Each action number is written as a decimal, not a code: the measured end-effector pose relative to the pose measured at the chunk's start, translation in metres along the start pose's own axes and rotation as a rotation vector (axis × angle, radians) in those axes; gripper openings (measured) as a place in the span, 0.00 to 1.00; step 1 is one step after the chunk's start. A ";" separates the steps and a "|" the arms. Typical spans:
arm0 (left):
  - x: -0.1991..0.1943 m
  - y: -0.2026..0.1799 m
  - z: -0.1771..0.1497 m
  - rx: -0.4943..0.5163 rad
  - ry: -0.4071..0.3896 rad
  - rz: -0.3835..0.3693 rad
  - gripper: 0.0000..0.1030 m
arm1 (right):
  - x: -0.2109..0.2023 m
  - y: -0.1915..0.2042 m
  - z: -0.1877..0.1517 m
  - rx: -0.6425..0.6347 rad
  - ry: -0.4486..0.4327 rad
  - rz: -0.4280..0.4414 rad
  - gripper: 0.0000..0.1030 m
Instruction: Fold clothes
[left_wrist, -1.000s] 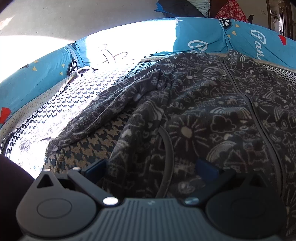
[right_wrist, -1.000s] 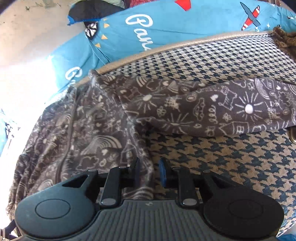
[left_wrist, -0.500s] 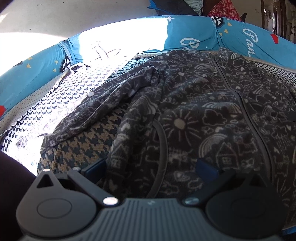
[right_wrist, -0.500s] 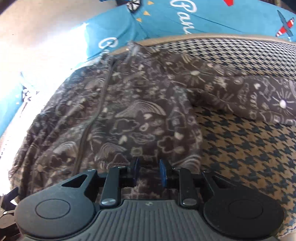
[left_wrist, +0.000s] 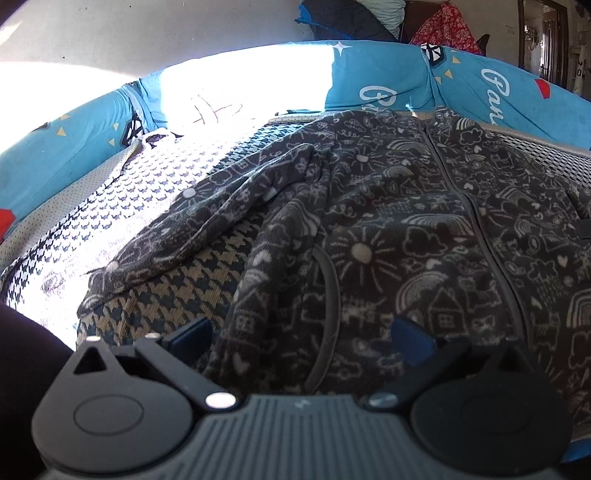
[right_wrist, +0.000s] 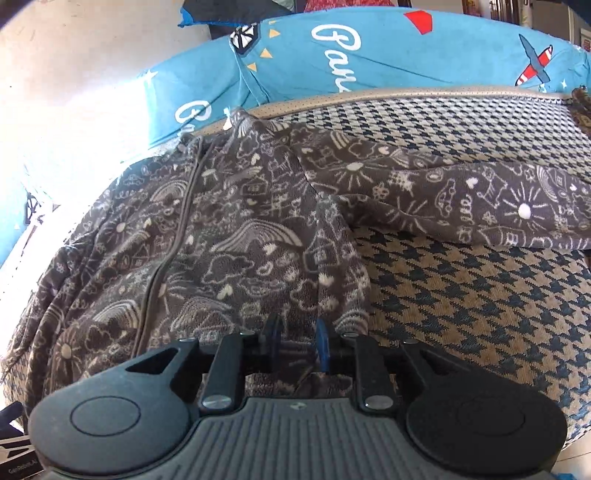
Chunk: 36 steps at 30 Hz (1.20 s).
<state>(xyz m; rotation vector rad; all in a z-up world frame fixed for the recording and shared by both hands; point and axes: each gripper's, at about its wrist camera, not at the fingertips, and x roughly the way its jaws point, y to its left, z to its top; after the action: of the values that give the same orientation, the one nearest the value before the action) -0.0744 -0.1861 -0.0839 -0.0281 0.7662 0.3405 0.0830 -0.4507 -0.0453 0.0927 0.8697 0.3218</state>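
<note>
In my left wrist view the jacket (left_wrist: 424, 229) lies on the cushion (left_wrist: 122, 206), filling the centre and right of the frame, with 1 sleeve (left_wrist: 207, 225) trailing toward the lower left. The backrest (left_wrist: 498, 88) runs behind it along the top. In my right wrist view the jacket's body sits centre-left, and the other sleeve (right_wrist: 461, 195) stretches across to the right edge.

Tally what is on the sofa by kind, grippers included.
Doodle-print fleece jacket: 1
Blue printed cushions: 2 at least
Grippers: 2, the left gripper open, the right gripper shut on the jacket hem
Total: 5
</note>
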 end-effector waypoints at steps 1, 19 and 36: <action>-0.001 -0.003 0.001 0.006 -0.002 -0.009 1.00 | -0.005 0.002 -0.002 -0.013 -0.021 0.018 0.21; 0.014 -0.023 -0.014 0.055 0.162 -0.047 1.00 | -0.009 0.034 -0.043 -0.143 0.046 -0.031 0.32; 0.016 -0.026 -0.015 0.061 0.218 -0.028 1.00 | -0.025 0.045 -0.067 -0.186 0.025 -0.080 0.44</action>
<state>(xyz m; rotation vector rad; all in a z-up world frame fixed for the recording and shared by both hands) -0.0660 -0.2080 -0.1086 -0.0188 0.9906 0.2896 0.0065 -0.4194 -0.0607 -0.1185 0.8618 0.3278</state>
